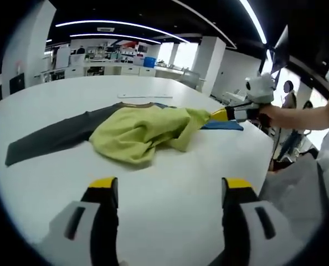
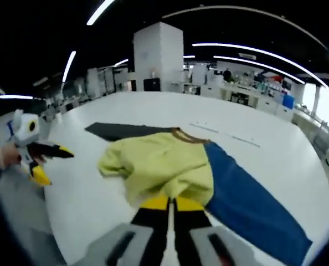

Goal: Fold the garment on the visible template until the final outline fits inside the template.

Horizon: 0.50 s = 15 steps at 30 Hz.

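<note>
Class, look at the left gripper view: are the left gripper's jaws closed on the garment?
No. The left gripper hangs open above bare white table, short of the yellow-green garment.

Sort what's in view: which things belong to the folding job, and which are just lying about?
Job:
- garment, yellow-green body, dark sleeve, blue sleeve
- right claw, shut on garment
- left claw, open, holding nothing

Lying about:
- thin strip on the white table
- background desks and shelves

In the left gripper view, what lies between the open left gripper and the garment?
Bare white table and nothing else. In the left gripper view the left gripper stands open short of the garment, whose far edge the right gripper pinches.
</note>
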### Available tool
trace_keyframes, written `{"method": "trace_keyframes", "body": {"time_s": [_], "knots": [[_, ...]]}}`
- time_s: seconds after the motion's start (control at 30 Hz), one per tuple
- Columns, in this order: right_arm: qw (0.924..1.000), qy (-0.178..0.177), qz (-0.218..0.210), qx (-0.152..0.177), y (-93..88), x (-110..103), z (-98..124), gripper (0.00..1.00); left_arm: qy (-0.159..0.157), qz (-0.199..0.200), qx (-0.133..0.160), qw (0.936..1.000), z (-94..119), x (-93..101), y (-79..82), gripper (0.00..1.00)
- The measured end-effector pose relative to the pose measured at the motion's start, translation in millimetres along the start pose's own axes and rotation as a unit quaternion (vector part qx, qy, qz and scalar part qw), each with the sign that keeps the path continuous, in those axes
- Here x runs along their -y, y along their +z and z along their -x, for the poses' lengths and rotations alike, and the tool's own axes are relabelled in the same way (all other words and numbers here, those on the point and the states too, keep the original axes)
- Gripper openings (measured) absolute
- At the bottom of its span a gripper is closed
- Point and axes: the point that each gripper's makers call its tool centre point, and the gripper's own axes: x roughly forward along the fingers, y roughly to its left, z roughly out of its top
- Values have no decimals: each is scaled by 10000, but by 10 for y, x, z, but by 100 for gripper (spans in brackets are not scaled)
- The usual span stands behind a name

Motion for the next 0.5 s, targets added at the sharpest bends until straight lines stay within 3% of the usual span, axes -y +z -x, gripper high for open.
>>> {"method": "trace_keyframes", "body": {"time_s": [0.5], "knots": [[9994,-59,-328,-118,-320,-154,421,0,-65,-199,-108,9997,-122,-8,4,64]]}}
